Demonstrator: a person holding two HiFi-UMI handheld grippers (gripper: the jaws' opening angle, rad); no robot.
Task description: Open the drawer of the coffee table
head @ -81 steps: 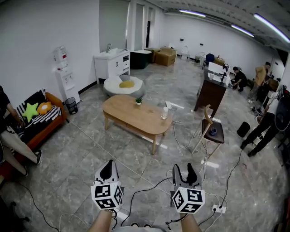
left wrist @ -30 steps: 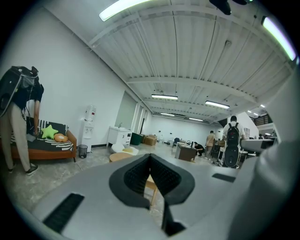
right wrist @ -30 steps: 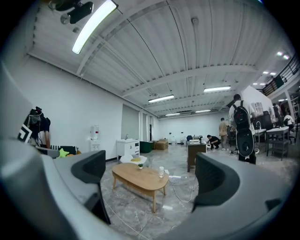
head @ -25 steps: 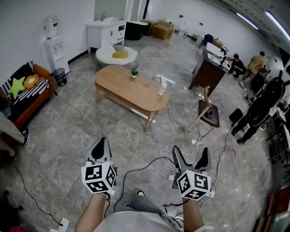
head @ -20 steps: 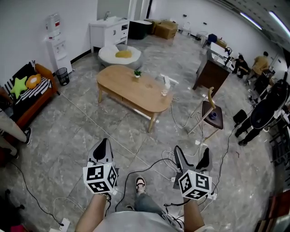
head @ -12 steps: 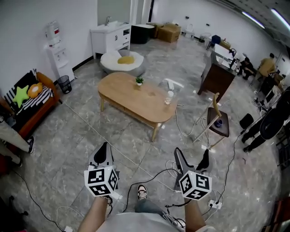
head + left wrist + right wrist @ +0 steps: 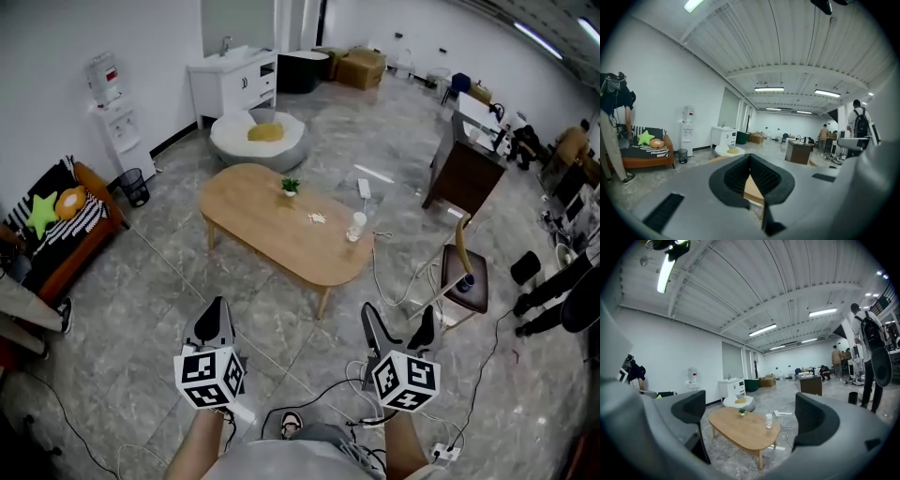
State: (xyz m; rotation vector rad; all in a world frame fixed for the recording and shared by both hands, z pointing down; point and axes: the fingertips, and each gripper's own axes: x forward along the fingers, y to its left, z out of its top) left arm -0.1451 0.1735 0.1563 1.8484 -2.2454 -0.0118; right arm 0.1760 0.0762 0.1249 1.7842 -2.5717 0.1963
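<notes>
While the coffee table lies well ahead, I carry my left gripper clenched empty, right gripper spread, presumably ready for its drawer.

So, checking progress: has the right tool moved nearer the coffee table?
Yes. The right tool has come forward; the coffee table now lies much closer ahead of it.

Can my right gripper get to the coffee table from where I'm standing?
Probably not yet. The right gripper, open and empty, is held close in, and the coffee table stands well ahead across open floor. Nothing blocks the way.
</notes>
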